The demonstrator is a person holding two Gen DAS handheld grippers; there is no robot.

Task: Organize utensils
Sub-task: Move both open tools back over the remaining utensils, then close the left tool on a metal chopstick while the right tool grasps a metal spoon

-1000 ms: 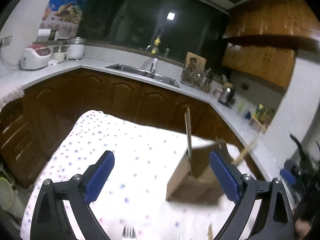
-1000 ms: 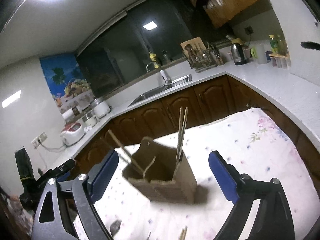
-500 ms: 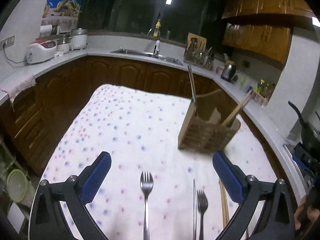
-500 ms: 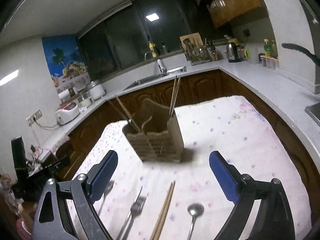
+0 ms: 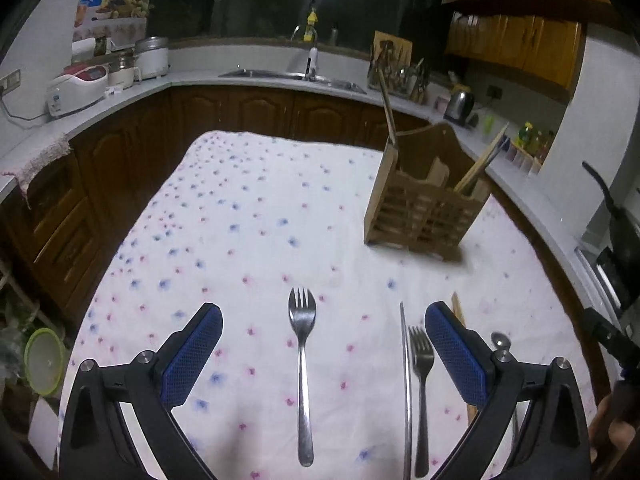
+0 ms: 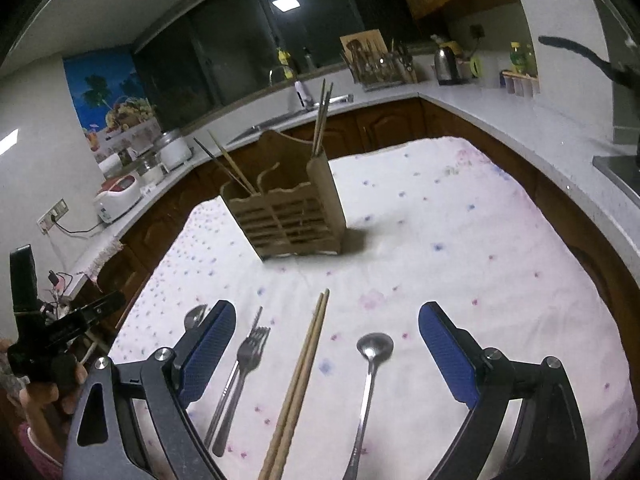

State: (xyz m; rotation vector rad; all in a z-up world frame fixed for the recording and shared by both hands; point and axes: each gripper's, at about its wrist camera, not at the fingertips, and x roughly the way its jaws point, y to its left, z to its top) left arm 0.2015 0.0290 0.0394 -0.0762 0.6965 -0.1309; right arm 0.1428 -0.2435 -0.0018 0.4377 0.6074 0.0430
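Wooden holder [image 5: 426,204] stands on the flowery cloth [image 5: 248,216] at two o'clock from the left gripper [image 5: 324,350]. That gripper is wide apart and holds nothing; a fork [image 5: 303,368] lies between its fingers. The right gripper [image 6: 326,354] is wide apart too, over chopsticks [image 6: 300,380] and a spoon [image 6: 370,380]. The thin fork may slip, because it lies flat on soft cloth.

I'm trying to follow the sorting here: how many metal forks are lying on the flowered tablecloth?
2. One silver metal fork lies alone between the left tongs. The second silver fork lies beside a metal knife, by the right-hand pad. Others could lie out of view.
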